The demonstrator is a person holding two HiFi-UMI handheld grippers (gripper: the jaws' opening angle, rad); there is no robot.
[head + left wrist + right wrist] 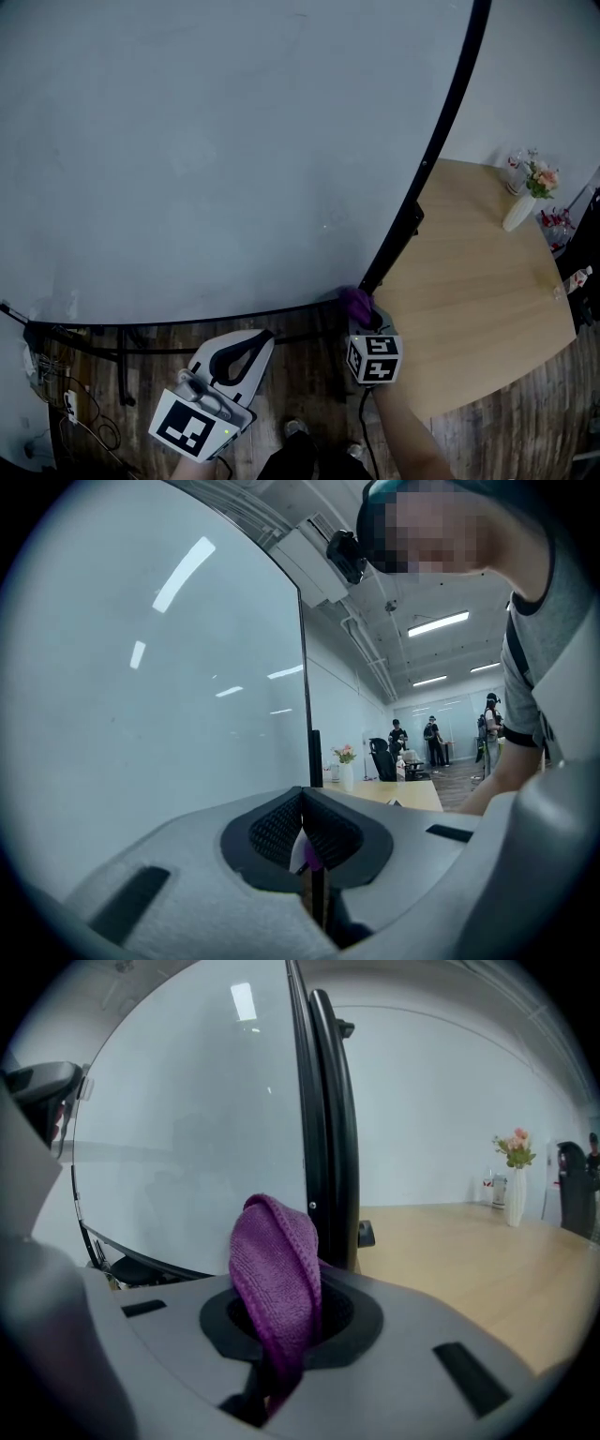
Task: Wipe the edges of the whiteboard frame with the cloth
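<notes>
While the right gripper clenched the purple cloth at the lower corner of the whiteboard frame, the left gripper hung below, jaws pressed together on nothing. Wiping seemed barely begun; next the cloth probably needed sliding up the black side edge.

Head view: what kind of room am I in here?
Probably an office or meeting room: a large whiteboard, a wooden table with a flower vase, and an office chair beyond.
</notes>
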